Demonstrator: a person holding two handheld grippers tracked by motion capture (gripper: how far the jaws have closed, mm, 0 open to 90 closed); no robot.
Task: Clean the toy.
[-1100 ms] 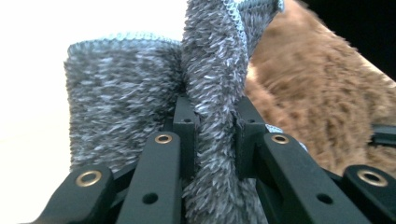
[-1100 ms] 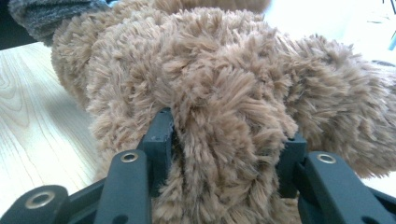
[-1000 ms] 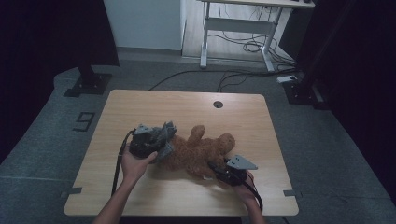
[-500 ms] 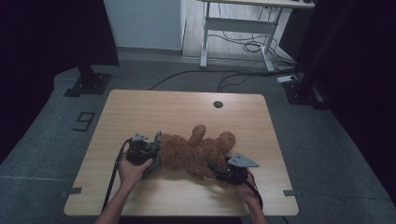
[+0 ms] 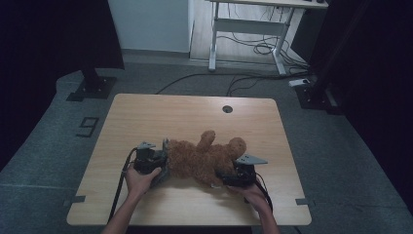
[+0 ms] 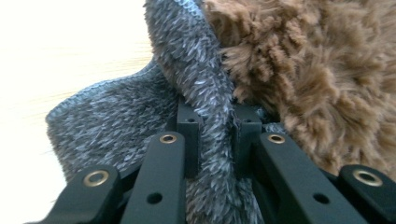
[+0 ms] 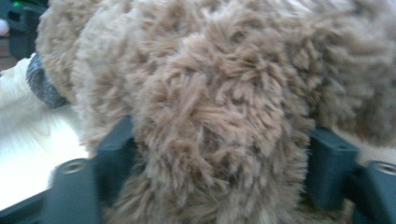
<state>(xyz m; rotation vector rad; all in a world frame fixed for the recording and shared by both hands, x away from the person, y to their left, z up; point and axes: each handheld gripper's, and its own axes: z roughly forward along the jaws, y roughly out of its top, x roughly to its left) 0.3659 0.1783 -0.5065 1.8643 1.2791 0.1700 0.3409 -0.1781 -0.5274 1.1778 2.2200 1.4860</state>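
Note:
A brown plush bear lies on the wooden table, near its front. At the bear's left end, my left gripper is shut on a fold of grey fuzzy cloth. That fold stands pinched between the two black pads, with bear fur right beside it. At the bear's right end is my right gripper, whose jaws have just been opening. A furry limb of the bear fills the gap between its spread jaws. The grey cloth shows far off.
The tabletop has a round cable hole near its far edge. Beyond the table stand a white desk frame with cables on the floor and a black stand foot. A "9" mark lies on the carpet at the left.
My left hand has come down to the table with the grey cloth, and the bear's left end has sunk with it. The right hand has stayed in place.

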